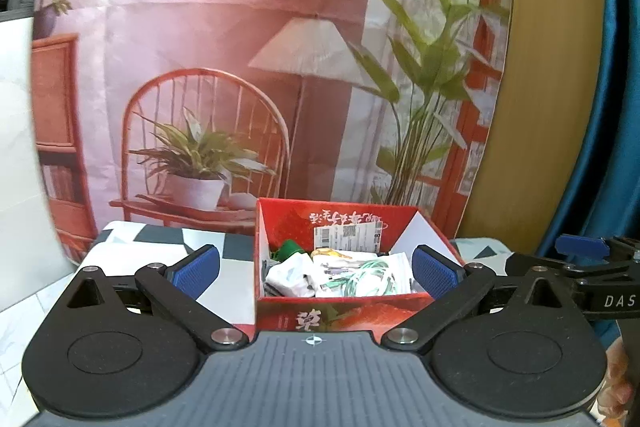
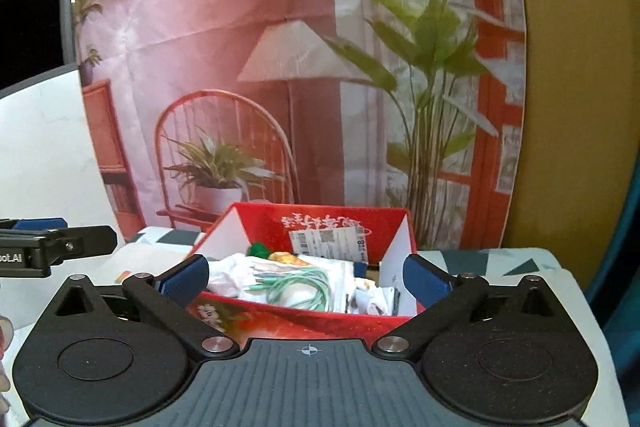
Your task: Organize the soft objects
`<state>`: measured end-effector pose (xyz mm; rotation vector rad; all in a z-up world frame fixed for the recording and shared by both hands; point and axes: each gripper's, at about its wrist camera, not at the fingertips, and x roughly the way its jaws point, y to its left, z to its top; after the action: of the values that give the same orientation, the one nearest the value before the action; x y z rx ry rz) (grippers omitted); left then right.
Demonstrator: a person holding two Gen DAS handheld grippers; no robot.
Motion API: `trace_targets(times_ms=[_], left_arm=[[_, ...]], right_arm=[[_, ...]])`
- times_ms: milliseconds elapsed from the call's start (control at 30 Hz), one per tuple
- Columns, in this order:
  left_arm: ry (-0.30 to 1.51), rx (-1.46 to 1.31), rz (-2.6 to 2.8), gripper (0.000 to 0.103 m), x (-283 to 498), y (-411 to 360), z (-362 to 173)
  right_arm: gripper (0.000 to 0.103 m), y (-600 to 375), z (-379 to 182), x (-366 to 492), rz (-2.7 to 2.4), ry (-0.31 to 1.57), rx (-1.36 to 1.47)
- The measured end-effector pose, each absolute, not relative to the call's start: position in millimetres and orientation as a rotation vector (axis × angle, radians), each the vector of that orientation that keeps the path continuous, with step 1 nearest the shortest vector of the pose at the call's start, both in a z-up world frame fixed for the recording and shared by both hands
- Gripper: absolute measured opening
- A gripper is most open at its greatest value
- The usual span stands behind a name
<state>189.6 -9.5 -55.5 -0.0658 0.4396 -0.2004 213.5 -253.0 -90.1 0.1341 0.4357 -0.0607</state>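
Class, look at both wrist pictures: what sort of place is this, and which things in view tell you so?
Probably a staged recording corner, not a real living room: the chair, lamp and plants are only printed on a creased backdrop. In front of it a small table with a patterned cloth holds a red box of soft items.

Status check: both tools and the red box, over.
Left tool open, empty. Right tool open, empty. Red box on table, soft items inside. Nothing blocking.

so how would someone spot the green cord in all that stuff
Find the red box on the patterned table. On top of the white packets inside lies the green cord, the only thin, looped, mint-coloured thing there.
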Motion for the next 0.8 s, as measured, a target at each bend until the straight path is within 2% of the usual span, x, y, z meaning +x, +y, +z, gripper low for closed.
trace_targets(times_ms=[800], left_arm=[[0.268,0.042,-0.081,0.103,39,-14,-2]], right_arm=[[0.103,-222,-48,63,-0.185,0.325,0.157]])
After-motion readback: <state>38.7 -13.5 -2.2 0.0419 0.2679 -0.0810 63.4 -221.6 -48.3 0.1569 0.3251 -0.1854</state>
